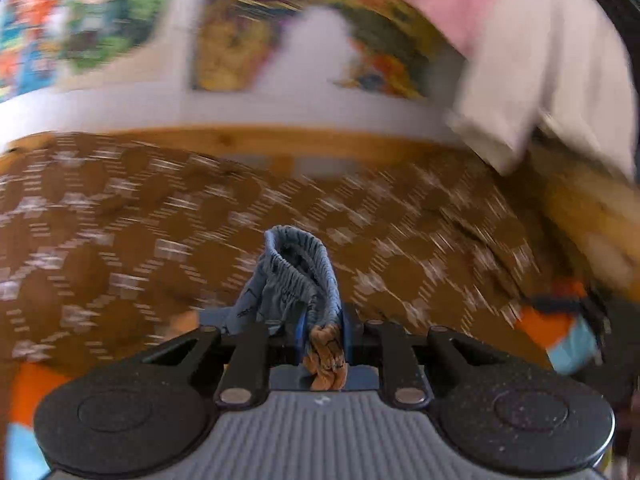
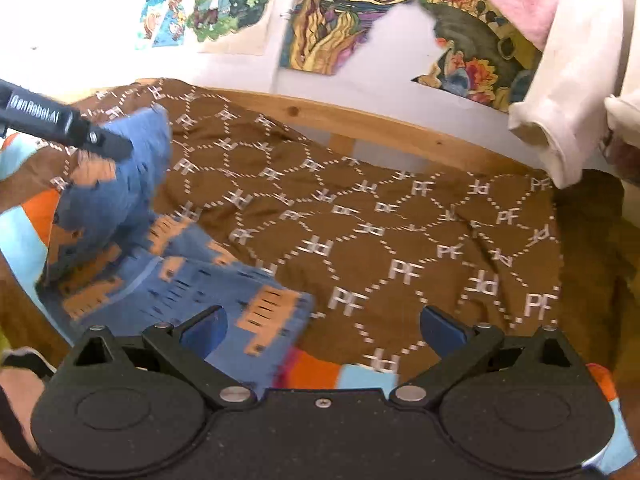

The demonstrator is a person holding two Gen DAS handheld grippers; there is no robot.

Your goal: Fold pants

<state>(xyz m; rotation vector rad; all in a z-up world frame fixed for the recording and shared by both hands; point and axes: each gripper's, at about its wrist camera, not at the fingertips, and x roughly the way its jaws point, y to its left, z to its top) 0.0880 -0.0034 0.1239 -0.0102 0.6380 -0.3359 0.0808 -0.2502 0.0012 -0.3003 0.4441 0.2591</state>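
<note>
The pants (image 2: 168,280) are blue with orange blocks. In the right wrist view they lie at the lower left of the brown patterned bedspread (image 2: 400,232), one end lifted at the upper left. My left gripper (image 1: 320,332) is shut on the bunched elastic waistband (image 1: 296,276) and holds it up above the bed. It also shows in the right wrist view (image 2: 116,148), pinching the raised cloth. My right gripper (image 2: 322,328) is open and empty, low over the bed, its left finger above the near pant leg.
A wooden bed frame (image 2: 400,128) runs along the far side. Colourful posters (image 2: 332,16) hang on the white wall. Cream and pink clothes (image 2: 576,68) hang at the upper right. An orange and light-blue sheet (image 2: 352,376) shows at the near edge.
</note>
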